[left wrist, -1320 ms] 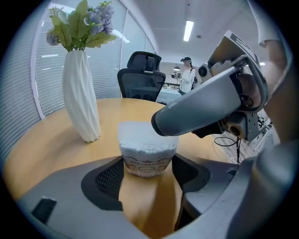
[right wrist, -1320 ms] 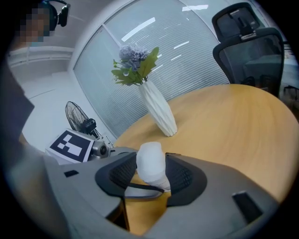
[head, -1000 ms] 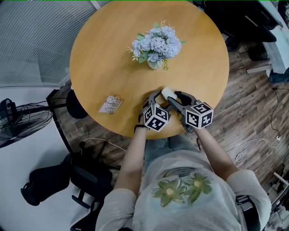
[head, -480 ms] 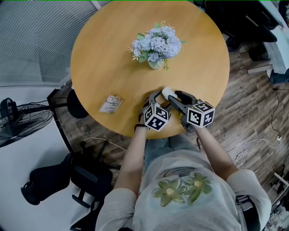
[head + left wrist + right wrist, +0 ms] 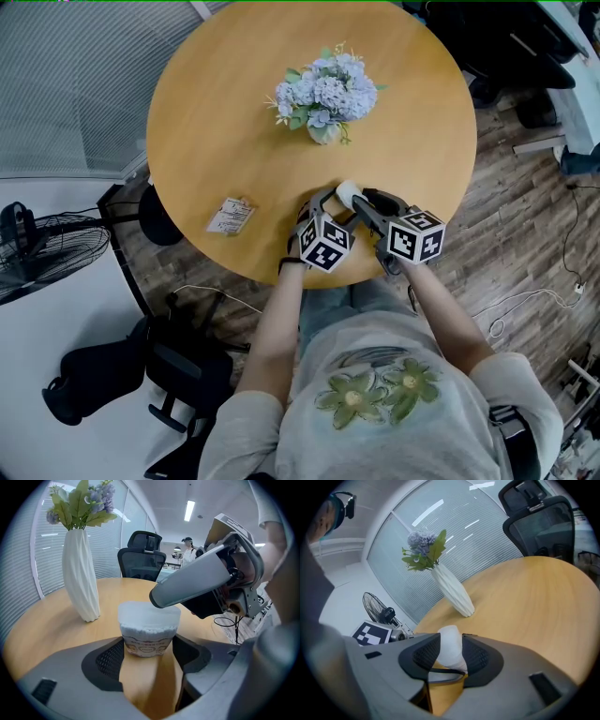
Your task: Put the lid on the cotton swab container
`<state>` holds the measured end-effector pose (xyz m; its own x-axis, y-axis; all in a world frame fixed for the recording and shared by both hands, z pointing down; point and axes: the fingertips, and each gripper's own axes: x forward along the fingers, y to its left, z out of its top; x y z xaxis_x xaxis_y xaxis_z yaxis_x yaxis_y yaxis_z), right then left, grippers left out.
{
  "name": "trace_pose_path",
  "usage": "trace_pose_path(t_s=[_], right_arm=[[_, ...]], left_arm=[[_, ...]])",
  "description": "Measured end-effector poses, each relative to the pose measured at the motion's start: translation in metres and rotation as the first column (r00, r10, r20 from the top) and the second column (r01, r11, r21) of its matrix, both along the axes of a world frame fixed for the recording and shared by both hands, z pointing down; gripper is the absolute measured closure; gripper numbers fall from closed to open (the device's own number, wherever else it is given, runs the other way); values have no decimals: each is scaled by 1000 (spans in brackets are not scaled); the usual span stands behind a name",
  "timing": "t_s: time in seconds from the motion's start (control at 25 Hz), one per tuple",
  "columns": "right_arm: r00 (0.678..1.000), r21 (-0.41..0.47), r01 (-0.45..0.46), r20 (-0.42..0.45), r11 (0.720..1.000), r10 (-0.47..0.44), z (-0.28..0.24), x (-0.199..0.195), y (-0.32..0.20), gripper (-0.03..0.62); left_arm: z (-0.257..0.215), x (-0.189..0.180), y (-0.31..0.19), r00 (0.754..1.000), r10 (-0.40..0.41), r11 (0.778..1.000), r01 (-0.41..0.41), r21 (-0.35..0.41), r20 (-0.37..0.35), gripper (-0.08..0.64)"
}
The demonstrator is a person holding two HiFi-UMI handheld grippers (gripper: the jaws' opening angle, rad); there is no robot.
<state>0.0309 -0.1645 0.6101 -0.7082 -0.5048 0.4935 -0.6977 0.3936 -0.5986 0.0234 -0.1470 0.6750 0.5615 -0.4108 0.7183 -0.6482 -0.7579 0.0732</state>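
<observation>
The cotton swab container (image 5: 149,641), a small tub with a printed label, stands on the table's near edge between my left gripper's (image 5: 148,651) pads, which press on its sides. A translucent lid (image 5: 149,613) sits on top of it. My right gripper (image 5: 449,656) reaches in from the right, its jaws closing with the lid (image 5: 450,646) between the pads and touching both. In the head view the container (image 5: 349,193) shows as a white spot between the left gripper (image 5: 330,202) and the right gripper (image 5: 361,202). One grey finger (image 5: 192,583) of the right gripper crosses above the lid.
A white vase (image 5: 323,131) of pale blue flowers stands mid-table on the round wooden table (image 5: 216,112). A small packet (image 5: 229,217) lies left of the grippers. A fan (image 5: 37,253) and a black chair (image 5: 140,557) stand beyond the table's edge.
The right gripper has shifted slightly to the right. The container and the left gripper stay where they were.
</observation>
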Motion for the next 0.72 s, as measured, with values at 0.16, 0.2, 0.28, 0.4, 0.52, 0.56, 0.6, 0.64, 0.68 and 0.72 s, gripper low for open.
trace_pose_path(t_s=[0.16,0.2,0.28,0.4,0.52,0.56,0.6,0.64,0.68,0.72], right_arm=[[1000,4,10,-22,1000,-10,1,-1,1,454],[999,6,12,-33,1000,-12,2,-1,1,457],[998,12,19,-56,1000,-19,3,-2,1,459],[995,27,31,-94,999,-28,4,-3,1,460],[990,50,21,-138,999,-14,5,-3,1,460],[987,63,21,-157,998,-11,5,-3,1,457],[984,77,26,-178,997,-12,5,-3,1,457],[981,88,33,-195,996,-15,6,-3,2,457],[978,93,41,-207,995,-21,6,-4,2,457],[976,92,50,-217,994,-29,6,-4,2,457]], left_arm=[[0,0,0,1000,0,1000,0,0,-1,235],[0,0,1,1000,0,1000,0,-1,-1,235],[0,0,1,1000,0,1000,0,-1,-1,235],[0,0,0,1000,1,1000,-1,1,0,235],[0,0,0,1000,-1,1000,1,1,-2,235],[0,0,0,1000,-2,1000,2,1,-2,235],[0,0,0,1000,-3,1000,3,1,-3,235],[0,0,0,1000,-3,1000,3,0,-4,235],[0,0,0,1000,-2,1000,2,1,-4,235],[0,0,0,1000,-1,1000,1,1,-5,235]])
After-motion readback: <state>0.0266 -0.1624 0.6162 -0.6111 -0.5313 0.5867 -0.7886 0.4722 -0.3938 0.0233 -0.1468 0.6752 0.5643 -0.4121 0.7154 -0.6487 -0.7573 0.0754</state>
